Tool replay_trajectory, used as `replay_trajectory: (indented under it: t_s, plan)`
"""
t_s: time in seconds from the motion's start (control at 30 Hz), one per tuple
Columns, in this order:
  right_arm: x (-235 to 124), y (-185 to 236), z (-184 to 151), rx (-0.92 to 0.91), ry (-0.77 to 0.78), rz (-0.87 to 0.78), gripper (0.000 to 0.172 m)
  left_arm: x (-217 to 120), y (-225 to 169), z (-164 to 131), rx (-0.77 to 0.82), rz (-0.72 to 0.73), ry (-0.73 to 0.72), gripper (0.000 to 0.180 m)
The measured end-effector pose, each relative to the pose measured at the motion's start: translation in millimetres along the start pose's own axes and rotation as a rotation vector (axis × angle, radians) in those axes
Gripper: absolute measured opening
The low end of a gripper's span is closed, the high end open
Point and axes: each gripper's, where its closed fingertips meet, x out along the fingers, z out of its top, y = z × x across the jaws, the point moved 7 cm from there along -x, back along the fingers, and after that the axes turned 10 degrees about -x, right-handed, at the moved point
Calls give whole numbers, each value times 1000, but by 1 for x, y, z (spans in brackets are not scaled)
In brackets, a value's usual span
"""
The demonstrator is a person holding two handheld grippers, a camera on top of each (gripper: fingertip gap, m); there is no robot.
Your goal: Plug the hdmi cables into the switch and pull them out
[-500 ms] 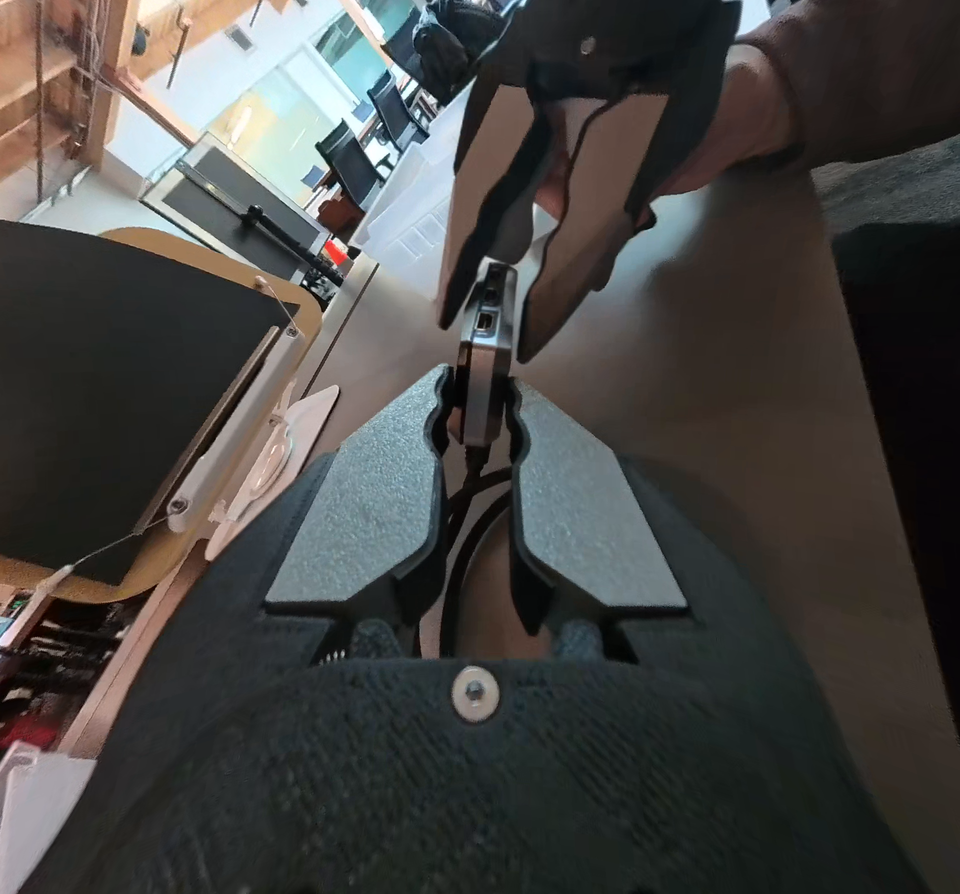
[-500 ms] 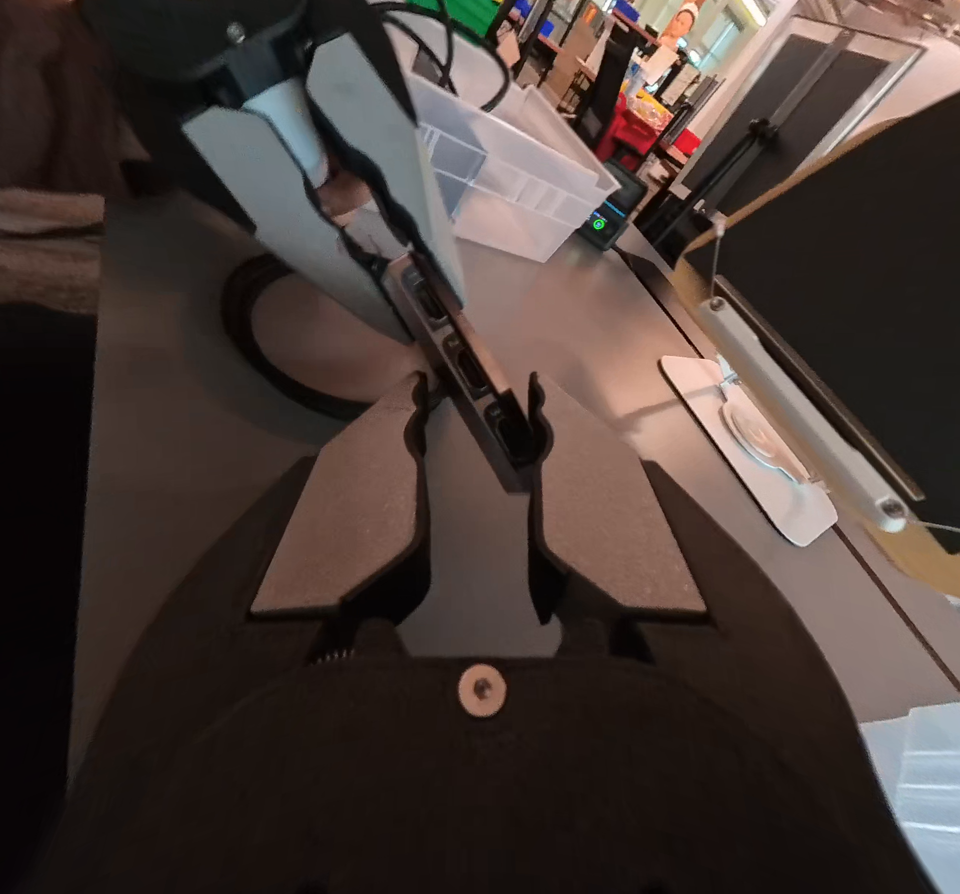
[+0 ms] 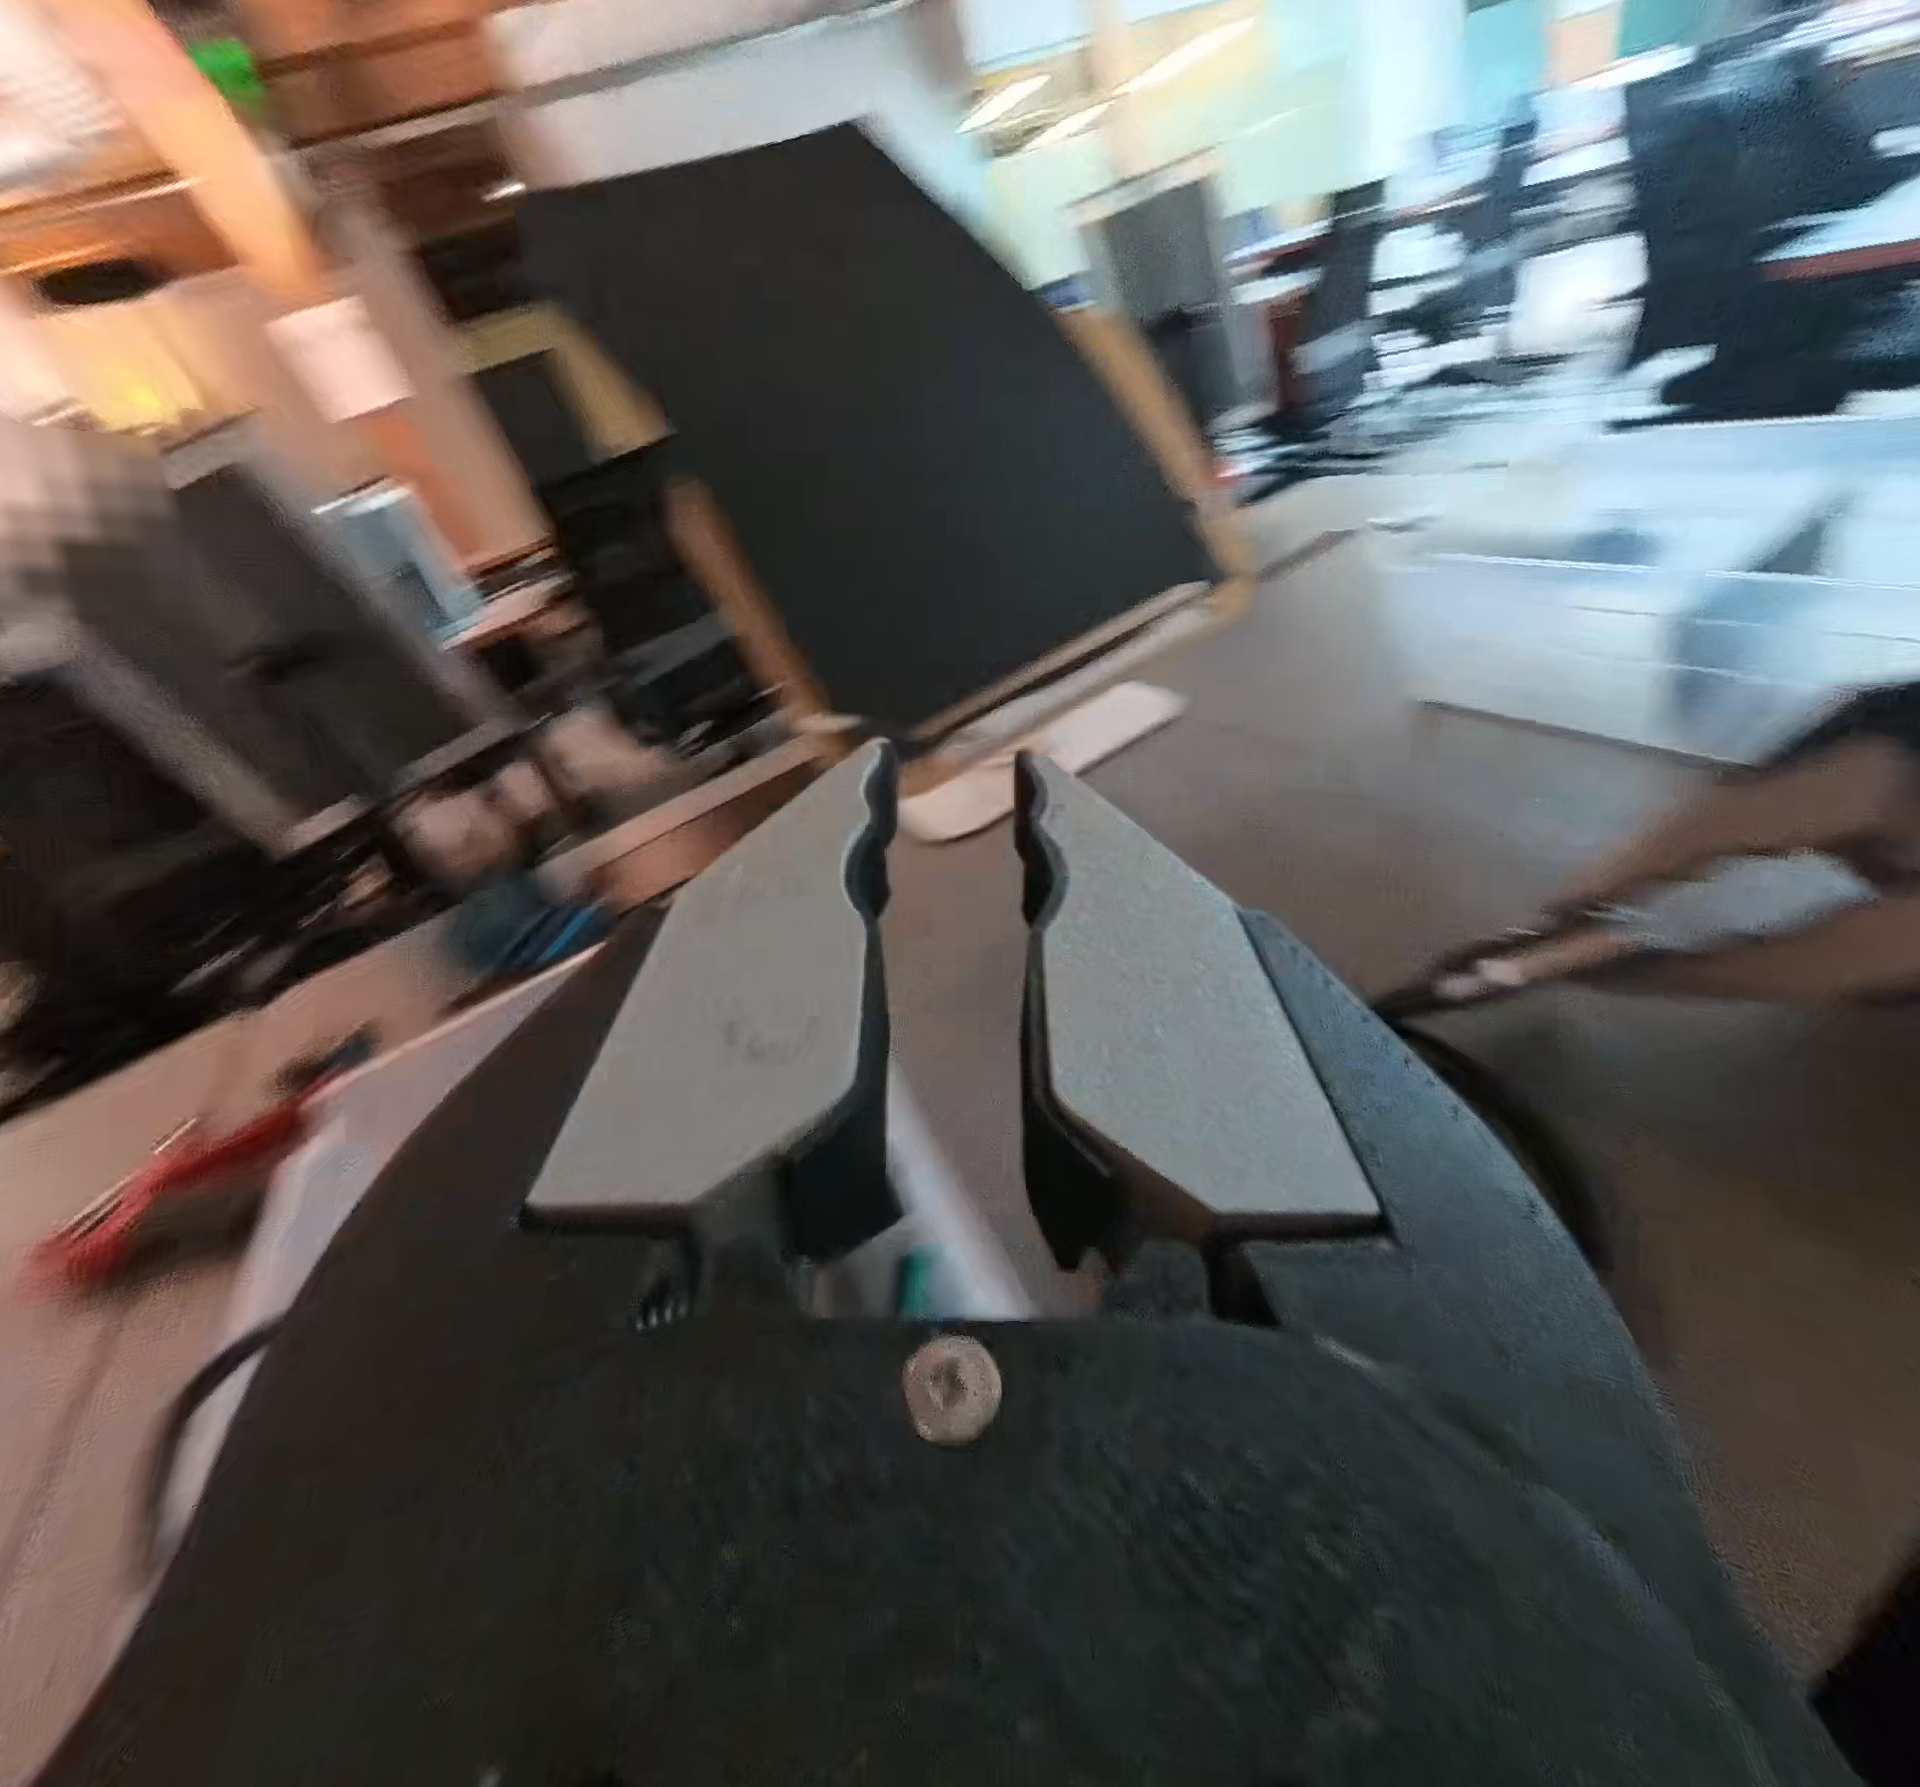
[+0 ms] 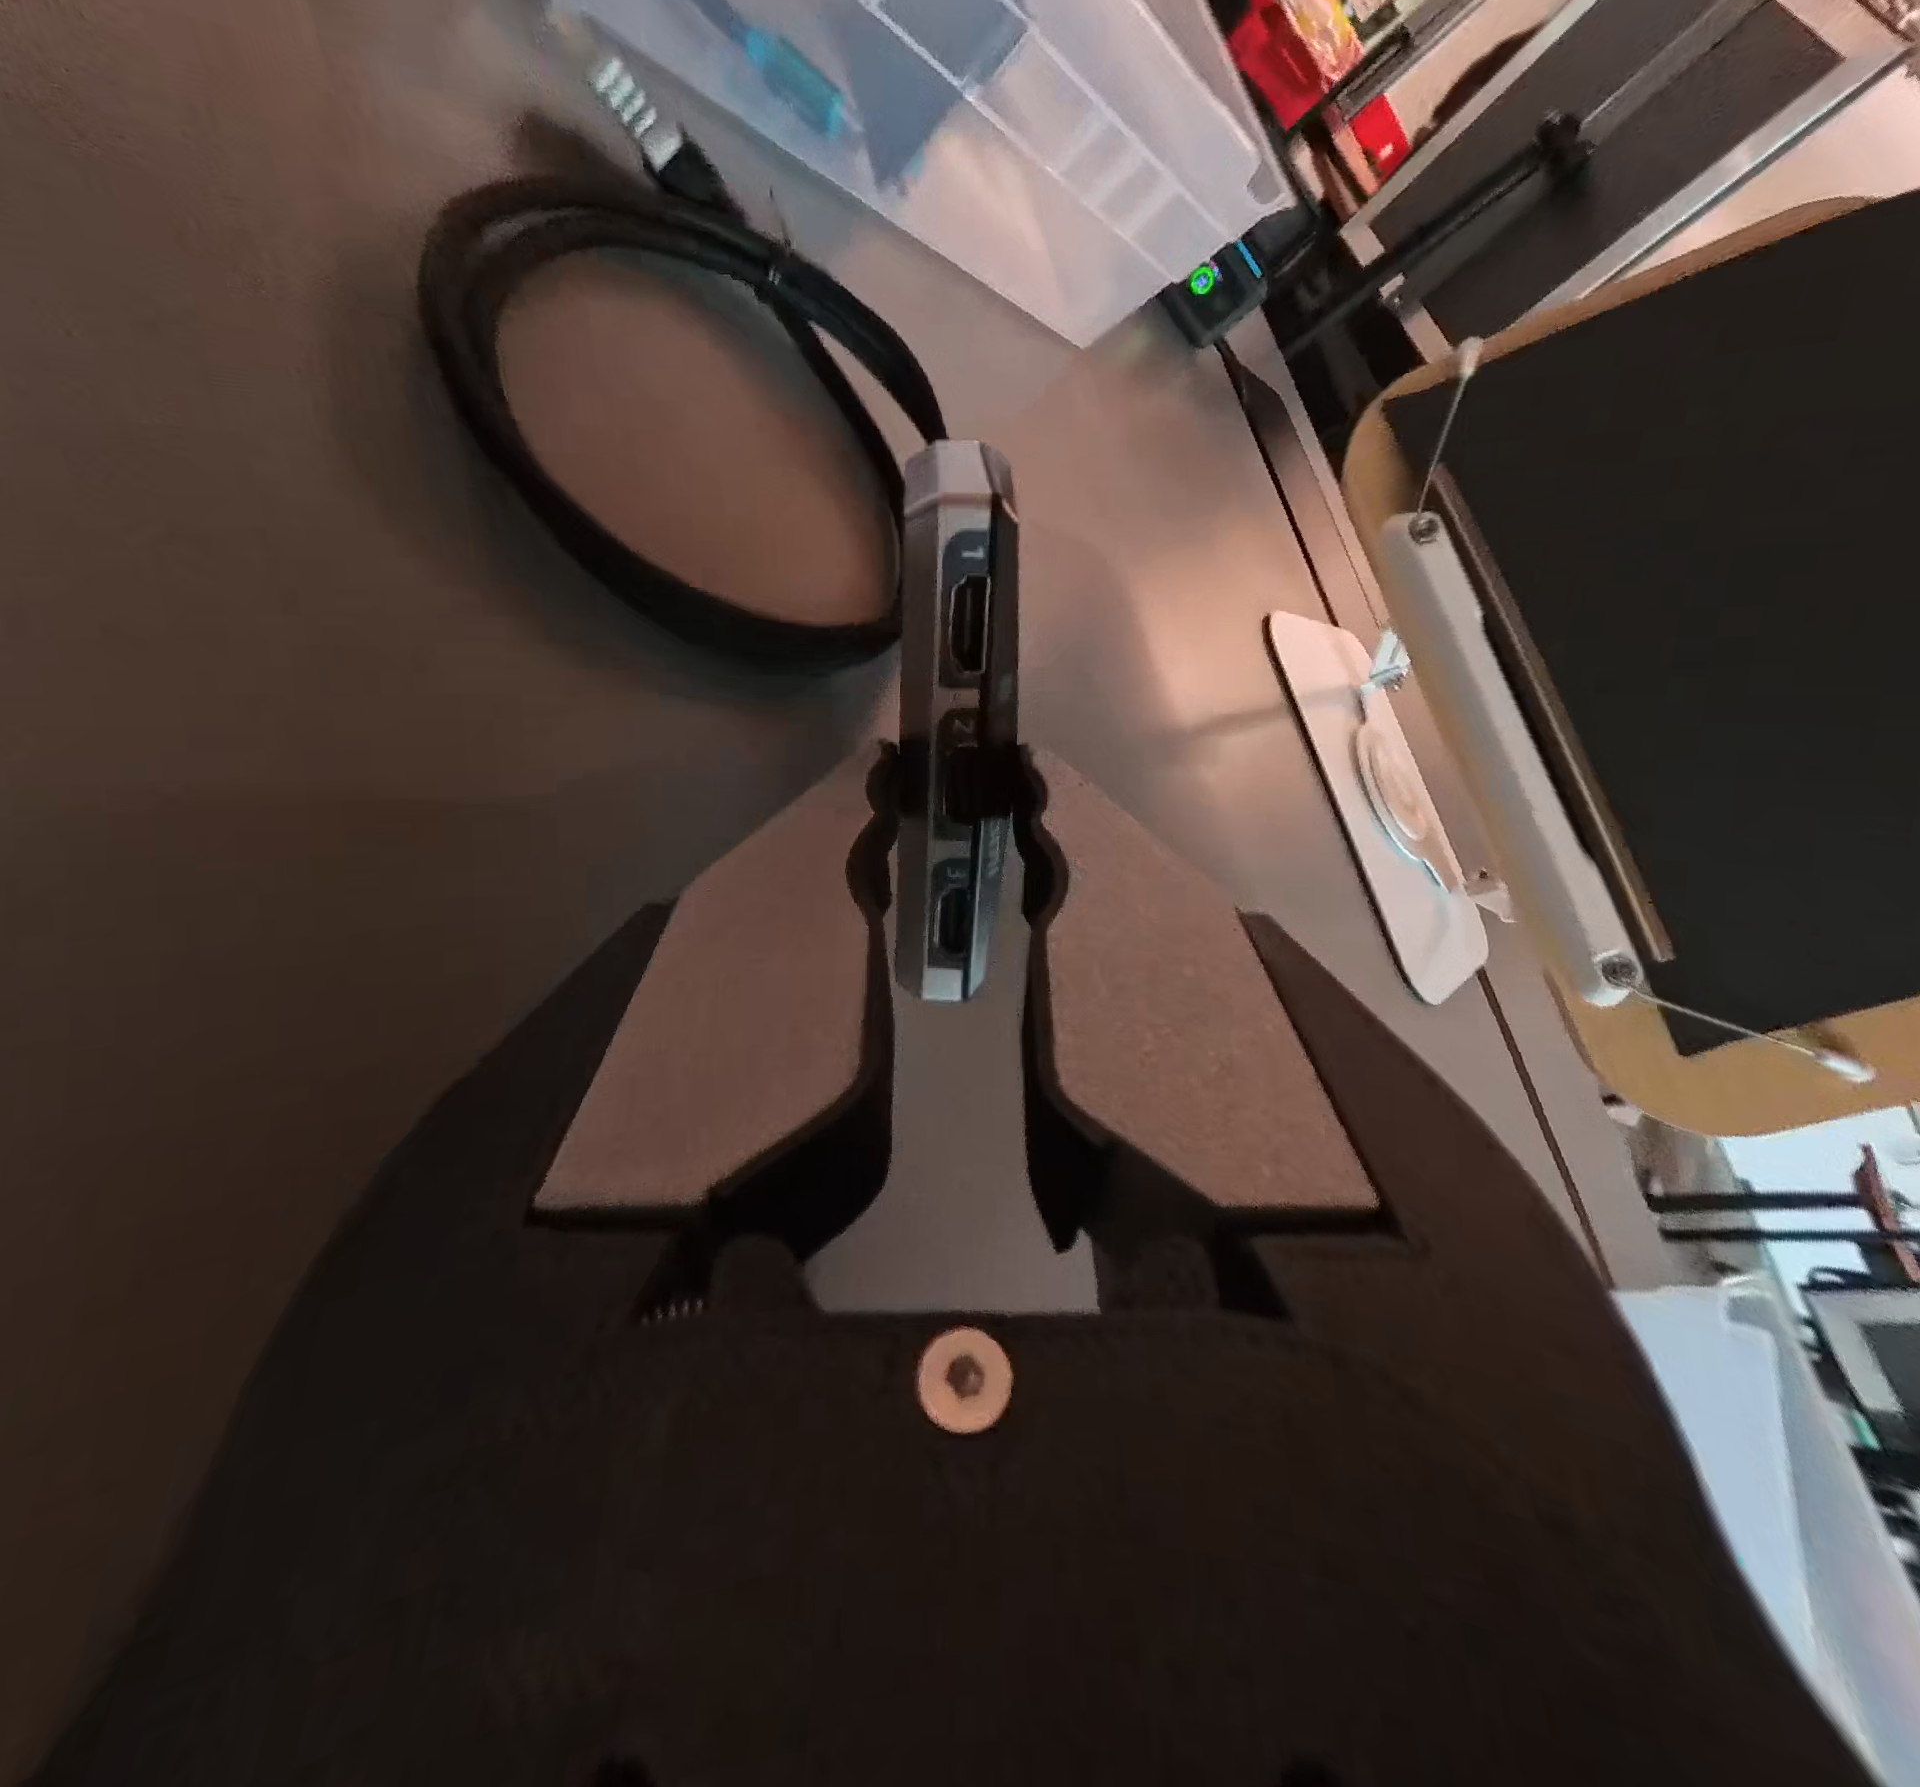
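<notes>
Three ports visible down the narrow edge of the HDMI switch, all empty, with no plug seated in any. Held on edge by the right gripper, clenched on the two broad faces at about the middle port, fingertips dark against the metal casing. Raised above the desk, far end pointing away from the camera.

Likely a light, rigid, smooth little metal box; probably slippery across those flat faces, so prone to pivoting between the pads when a plug is pushed in. Best taken on the broad faces, as now, but clear of the port to be used. Middle port partly covered by the fingertips at present.

Coiled black HDMI cable flat on the desk beyond the switch, bound with a tie, one plug lying just outside the coil near a clear plastic bin. Probably stiff and springy as a coil; best taken by the hard moulded plug body, not the cord.

Right wrist view: sharp, showing switch, ports, cable and grasp. Left wrist view: heavily blurred, showing none of these clearly; only the left gripper released, nothing between its fingers, plus a black panel on the desk and a smeared arm at the right edge.
</notes>
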Motion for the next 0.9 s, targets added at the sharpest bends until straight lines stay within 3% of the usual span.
replay_trajectory:
  t_s: [0.1,0.2,0.37,0.57,0.8,0.9]
  plan:
    - [3,6,-8,-99,112,-40,17,-18,55,-8,-41,247,77,40]
    - [3,16,-4,-203,120,-74,17,-31,90,-31,-72,367,171,65]
    - [4,22,5,-210,61,-55,19,-38,122,-58,13,530,306,64]
    - [-11,16,15,-99,-112,-26,19,-29,139,-94,100,608,452,60]
    - [-13,5,10,-29,-119,-59,17,-25,150,-102,216,646,413,46]
    - [-12,5,10,-33,-114,-58,16,-19,152,-102,187,606,429,43]
